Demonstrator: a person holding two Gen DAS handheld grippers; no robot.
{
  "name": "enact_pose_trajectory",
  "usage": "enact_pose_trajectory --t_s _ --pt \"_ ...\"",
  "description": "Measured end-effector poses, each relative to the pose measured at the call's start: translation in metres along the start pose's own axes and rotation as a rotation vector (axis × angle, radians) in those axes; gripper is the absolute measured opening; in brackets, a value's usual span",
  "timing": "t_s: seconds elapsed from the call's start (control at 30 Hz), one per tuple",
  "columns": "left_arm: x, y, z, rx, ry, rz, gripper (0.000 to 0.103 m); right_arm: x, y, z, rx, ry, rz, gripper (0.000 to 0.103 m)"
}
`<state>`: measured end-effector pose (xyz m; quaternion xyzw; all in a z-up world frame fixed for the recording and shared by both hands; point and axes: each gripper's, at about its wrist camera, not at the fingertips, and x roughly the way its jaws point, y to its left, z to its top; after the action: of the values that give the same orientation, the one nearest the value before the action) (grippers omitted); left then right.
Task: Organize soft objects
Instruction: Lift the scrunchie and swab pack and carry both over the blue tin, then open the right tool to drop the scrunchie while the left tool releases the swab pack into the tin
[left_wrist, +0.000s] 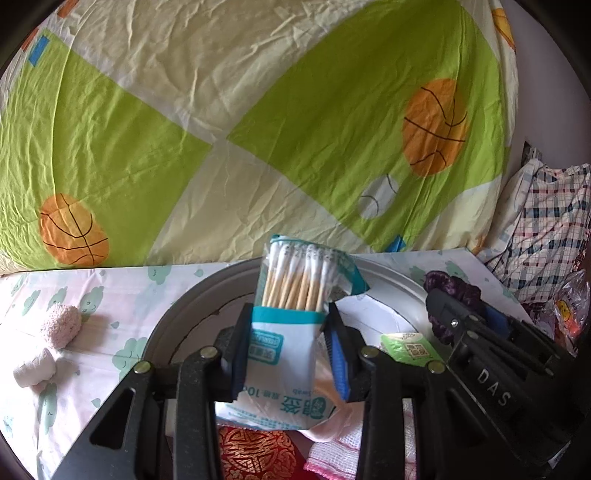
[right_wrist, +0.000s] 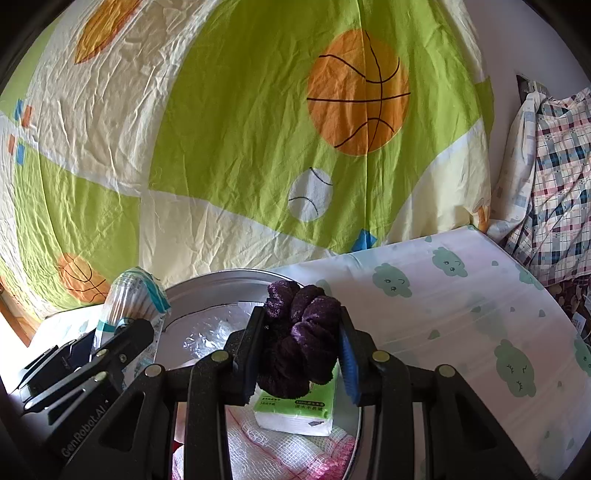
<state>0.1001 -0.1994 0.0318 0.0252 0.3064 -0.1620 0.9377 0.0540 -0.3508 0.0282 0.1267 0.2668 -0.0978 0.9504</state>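
Cotton swabs (left_wrist: 291, 317) in their torn packet sit pinched in the left tongs (left_wrist: 290, 350), held above the round metal tray (left_wrist: 391, 266) and tilted downward. Beside them the right tongs (right_wrist: 301, 347), angled down likewise, grip a purple scrunchie (right_wrist: 299, 332) over the tissue pack (right_wrist: 295, 413) and pink cloth (right_wrist: 295, 454) in the tray.

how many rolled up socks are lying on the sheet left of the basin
2, both in the left wrist view: a fuzzy pink sock roll and a paler roll just below-left of it. Others may be hidden.
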Motion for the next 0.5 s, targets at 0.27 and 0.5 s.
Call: enact_pose_trajectory --t_s 0.27,0.5 --pt "0.005 -0.004 -0.001 0.024 0.040 0.035 0.036 0.008 0.005 -0.004 -0.032 0.029 -0.020 0.039" --pt "0.013 -0.008 -0.003 0.059 0.079 0.071 0.036 0.009 0.006 -0.004 -0.044 0.037 -0.023 0.039"
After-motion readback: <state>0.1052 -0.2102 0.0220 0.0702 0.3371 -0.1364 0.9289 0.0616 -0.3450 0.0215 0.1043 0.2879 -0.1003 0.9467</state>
